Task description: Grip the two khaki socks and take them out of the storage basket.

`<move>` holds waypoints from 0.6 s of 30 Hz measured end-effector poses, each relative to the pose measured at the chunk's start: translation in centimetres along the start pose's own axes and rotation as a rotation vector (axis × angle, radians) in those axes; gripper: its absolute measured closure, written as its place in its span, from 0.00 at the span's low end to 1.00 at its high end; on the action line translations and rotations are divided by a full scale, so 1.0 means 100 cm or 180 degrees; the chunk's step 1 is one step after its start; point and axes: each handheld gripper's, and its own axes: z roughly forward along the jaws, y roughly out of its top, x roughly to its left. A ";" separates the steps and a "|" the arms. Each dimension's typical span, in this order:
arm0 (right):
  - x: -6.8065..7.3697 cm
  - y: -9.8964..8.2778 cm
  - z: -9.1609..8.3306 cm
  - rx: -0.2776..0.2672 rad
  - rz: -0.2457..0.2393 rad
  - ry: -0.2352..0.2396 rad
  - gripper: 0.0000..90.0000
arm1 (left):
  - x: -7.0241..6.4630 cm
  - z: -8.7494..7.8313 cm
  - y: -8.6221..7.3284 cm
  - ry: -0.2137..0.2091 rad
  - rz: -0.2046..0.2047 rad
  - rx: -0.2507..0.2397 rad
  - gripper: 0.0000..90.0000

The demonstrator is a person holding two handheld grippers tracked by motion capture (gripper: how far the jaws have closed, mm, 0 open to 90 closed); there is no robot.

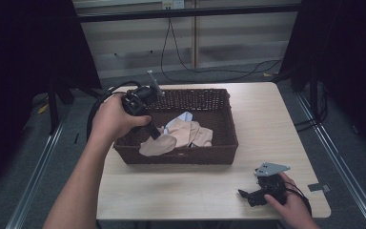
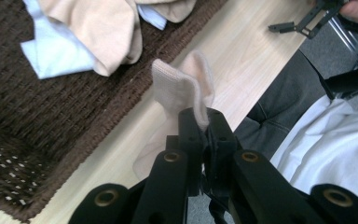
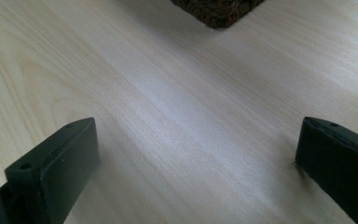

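A dark brown woven basket stands mid-table with beige socks and a pale blue cloth inside. Over its left front part, my left gripper is shut on one beige sock. In the left gripper view that sock sticks up from the closed jaws of my left gripper, hanging over the basket's front rim and the table. My right gripper rests on the table's front right; its jaws stand wide open over bare wood.
The light wooden table has free room right of and in front of the basket. A basket corner lies ahead of the right gripper. Cables trail on the floor behind the table. The person's lap is below the table edge.
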 end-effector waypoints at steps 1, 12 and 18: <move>0.000 0.000 0.000 0.0000 0.0000 0.0000 0.00 | -0.002 0.002 0.000 -0.0006 0.0024 0.0004 0.97; 0.000 0.000 0.000 0.0000 0.0000 0.0000 0.00 | -0.009 0.020 -0.001 -0.0033 0.0104 0.0036 0.97; 0.000 0.000 0.000 -0.0002 -0.0004 -0.0001 0.00 | -0.012 0.035 -0.001 -0.0107 0.0190 0.0040 0.96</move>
